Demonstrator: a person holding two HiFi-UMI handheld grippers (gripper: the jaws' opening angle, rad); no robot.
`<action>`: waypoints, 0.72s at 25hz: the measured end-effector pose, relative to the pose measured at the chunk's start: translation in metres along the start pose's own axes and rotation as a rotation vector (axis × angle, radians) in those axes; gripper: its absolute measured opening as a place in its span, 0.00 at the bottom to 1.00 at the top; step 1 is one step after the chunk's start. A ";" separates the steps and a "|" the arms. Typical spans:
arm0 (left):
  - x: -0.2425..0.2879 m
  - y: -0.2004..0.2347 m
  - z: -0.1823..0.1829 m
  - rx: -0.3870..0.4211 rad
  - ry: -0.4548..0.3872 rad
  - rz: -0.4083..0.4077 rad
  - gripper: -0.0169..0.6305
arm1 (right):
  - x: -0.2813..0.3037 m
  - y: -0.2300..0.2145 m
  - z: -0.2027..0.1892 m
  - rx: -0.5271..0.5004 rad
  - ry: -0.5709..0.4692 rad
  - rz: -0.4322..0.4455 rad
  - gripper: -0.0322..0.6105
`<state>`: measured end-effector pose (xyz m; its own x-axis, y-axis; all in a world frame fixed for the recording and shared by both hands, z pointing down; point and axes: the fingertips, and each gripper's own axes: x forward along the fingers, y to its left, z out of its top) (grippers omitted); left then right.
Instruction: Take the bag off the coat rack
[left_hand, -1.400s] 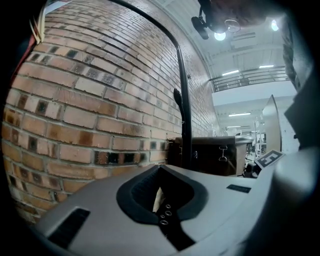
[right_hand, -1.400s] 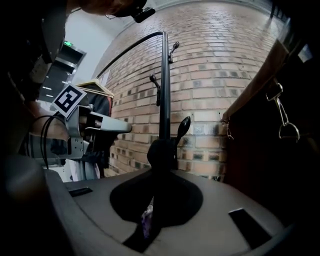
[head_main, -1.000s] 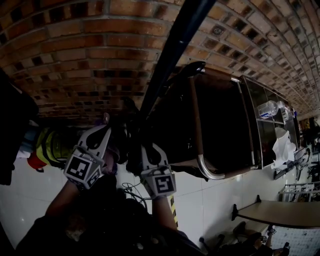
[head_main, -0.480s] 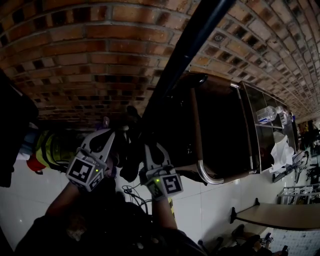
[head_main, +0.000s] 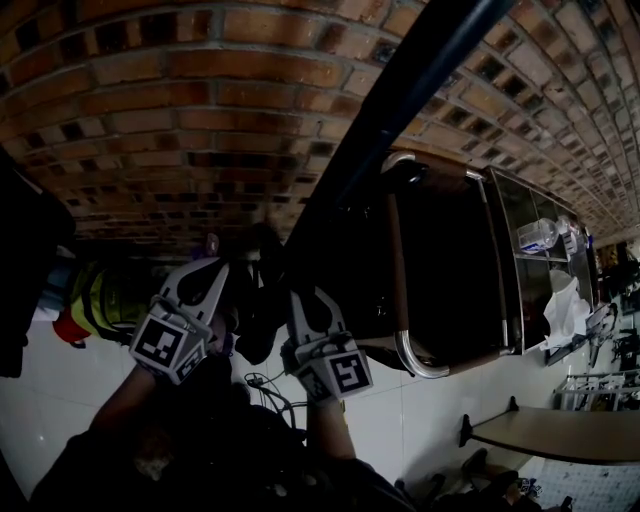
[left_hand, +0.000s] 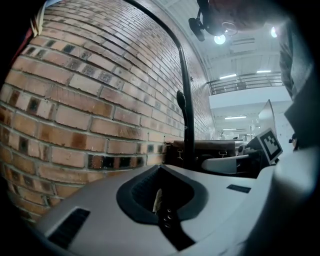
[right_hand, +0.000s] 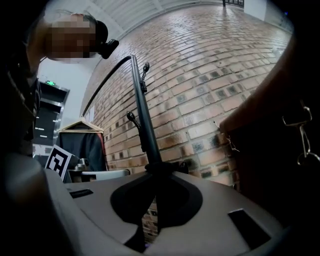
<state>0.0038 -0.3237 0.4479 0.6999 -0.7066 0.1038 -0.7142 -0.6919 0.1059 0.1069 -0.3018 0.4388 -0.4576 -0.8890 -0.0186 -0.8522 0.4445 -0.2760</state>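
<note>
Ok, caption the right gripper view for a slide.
Right gripper, jaws shut, faces the coat rack and brick wall; brown bag at right.

Noted from my station: pale grey moulded-plastic left gripper (head_main: 213, 270) and matching right gripper (head_main: 303, 303). Each has black pads lining its jaws and a white cube with black square markers (head_main: 160, 342) at its rear. Dark upper garment (head_main: 200, 450) behind both tools.

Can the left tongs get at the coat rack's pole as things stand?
Probably yes: the pole rises straight ahead of the left tongs, and nothing shows between them, but the tongs look shut.
</note>
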 end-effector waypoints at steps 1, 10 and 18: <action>0.001 0.000 0.001 -0.004 0.000 -0.002 0.05 | 0.001 -0.001 0.003 0.016 -0.012 0.003 0.07; 0.007 -0.001 0.005 -0.014 -0.013 -0.014 0.05 | -0.007 0.001 0.081 -0.023 -0.171 0.008 0.07; 0.003 -0.010 0.017 0.002 -0.037 -0.034 0.06 | -0.035 -0.017 0.126 -0.056 -0.277 -0.081 0.07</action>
<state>0.0130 -0.3220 0.4302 0.7234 -0.6875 0.0635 -0.6899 -0.7161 0.1064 0.1691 -0.2925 0.3226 -0.3073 -0.9147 -0.2626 -0.8994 0.3693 -0.2340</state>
